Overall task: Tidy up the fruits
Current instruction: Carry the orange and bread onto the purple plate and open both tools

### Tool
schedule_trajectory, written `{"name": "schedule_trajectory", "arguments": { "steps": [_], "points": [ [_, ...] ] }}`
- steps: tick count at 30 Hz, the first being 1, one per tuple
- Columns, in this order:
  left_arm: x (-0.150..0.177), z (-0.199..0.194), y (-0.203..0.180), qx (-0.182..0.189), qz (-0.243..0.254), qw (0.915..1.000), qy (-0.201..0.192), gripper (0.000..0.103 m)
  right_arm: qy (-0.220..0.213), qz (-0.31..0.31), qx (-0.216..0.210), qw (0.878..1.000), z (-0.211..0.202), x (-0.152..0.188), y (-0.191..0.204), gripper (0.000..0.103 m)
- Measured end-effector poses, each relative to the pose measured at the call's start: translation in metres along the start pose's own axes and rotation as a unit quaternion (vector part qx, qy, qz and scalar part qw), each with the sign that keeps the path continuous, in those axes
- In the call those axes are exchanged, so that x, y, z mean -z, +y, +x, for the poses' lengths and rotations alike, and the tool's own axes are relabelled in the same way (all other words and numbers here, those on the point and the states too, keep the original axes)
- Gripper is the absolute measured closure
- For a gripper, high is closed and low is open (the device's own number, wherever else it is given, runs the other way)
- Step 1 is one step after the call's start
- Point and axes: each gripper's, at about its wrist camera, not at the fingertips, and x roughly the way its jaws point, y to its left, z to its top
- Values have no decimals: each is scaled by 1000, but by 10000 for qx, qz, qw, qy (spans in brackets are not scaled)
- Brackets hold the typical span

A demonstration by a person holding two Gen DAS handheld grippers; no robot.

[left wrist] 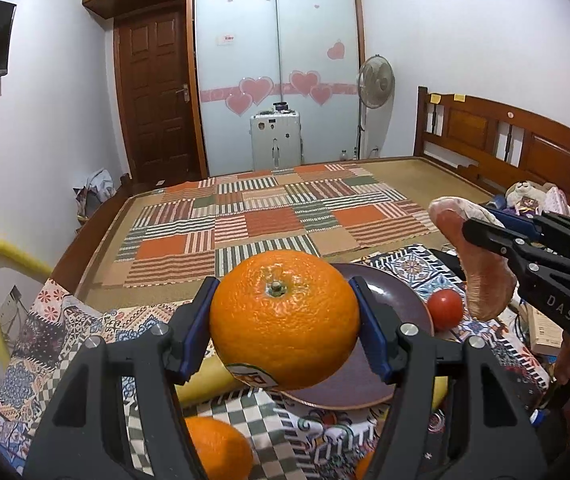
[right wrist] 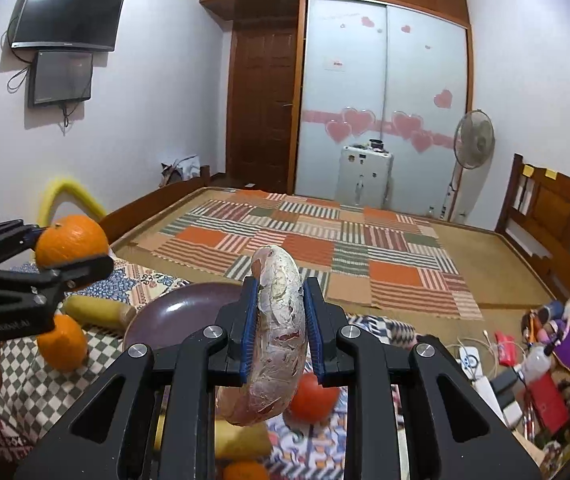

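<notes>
Stretching across most of the room is a wooden bed (left wrist: 485,128) with a striped patchwork mat (left wrist: 269,216) laid over it, and a patterned cloth (right wrist: 45,380) covers the near end where the fruit sits. On that cloth rests a dark purple plate (right wrist: 189,312), bare on the part that shows.

Above the plate's left edge, the left gripper (left wrist: 285,320) is raised off the cloth, its blue pads pressed against both sides of a large orange (left wrist: 285,320) with the stem end facing up and a sticker low on its skin. The right gripper (right wrist: 281,328) is up in the air too, to the right of the plate, clamped narrowly on a pale pinkish, curved fruit (right wrist: 277,320) with a mottled whitish surface; what kind it is I cannot tell.

Down on the cloth, a yellow banana (right wrist: 97,312) lies just left of the plate, and a second orange (right wrist: 63,342) sits near it, under the left gripper. A red tomato (right wrist: 313,398) rests to the right of the plate, below the curved fruit. Another orange fruit (right wrist: 245,472) peeks in at the bottom edge of the right wrist view, mostly hidden.
</notes>
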Motion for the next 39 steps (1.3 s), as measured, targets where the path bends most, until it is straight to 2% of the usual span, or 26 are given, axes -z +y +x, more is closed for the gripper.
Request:
{"name": "schedule_trajectory", "arguments": {
  "steps": [5, 12, 20, 31, 35, 39],
  "points": [
    [-4, 21, 2, -78, 65, 9999, 140, 39, 168, -74, -130, 9997, 23, -1, 2, 82],
    [-5, 52, 8, -121, -24, 9990, 421, 39, 620, -183, -289, 9975, 58, 4, 4, 82],
    [-4, 83, 9, -83, -60, 9962, 861, 39, 1077, -249, -431, 9929, 86, 2, 1, 82],
    [-4, 112, -6, 4, 84, 9885, 1508, 39, 1543, -218, -659, 9856, 107, -3, -1, 82],
    [-2, 126, -3, 118, -157, 9827, 1841, 39, 1664, -267, -660, 9835, 114, -4, 0, 82],
    [0, 135, -3, 72, -326, 9792, 2001, 39, 1816, -259, -697, 9806, 121, -6, -1, 82]
  ]
}}
